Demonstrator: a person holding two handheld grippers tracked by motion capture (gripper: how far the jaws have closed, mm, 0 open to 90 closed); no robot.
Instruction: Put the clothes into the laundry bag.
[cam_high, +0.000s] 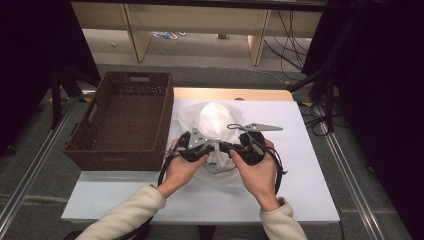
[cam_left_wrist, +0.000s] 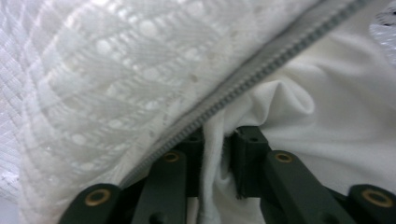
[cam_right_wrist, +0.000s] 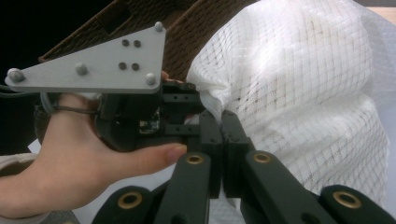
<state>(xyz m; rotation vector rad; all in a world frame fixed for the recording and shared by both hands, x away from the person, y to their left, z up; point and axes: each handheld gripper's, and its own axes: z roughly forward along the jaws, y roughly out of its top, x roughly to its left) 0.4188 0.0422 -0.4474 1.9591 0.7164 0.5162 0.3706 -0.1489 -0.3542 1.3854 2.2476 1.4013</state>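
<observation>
A white mesh laundry bag (cam_high: 212, 120) lies in the middle of the white table, between both hands. My left gripper (cam_high: 206, 150) is at its near left side. In the left gripper view the jaws (cam_left_wrist: 217, 140) pinch a fold of white cloth (cam_left_wrist: 327, 107) just below the bag's grey zipper (cam_left_wrist: 243, 79), with the mesh (cam_left_wrist: 102, 79) above it. My right gripper (cam_high: 226, 146) meets it from the right. Its jaws (cam_right_wrist: 222, 122) are shut on the edge of the mesh bag (cam_right_wrist: 299, 84), right beside the left gripper (cam_right_wrist: 180, 112) and its grey plate (cam_right_wrist: 102, 60).
A brown wicker basket (cam_high: 165, 125) stands to the left of the bag, partly off the table's left edge, and its wall (cam_right_wrist: 187, 28) rises behind the left gripper. The white tabletop (cam_high: 305, 170) has bare room to the right and in front.
</observation>
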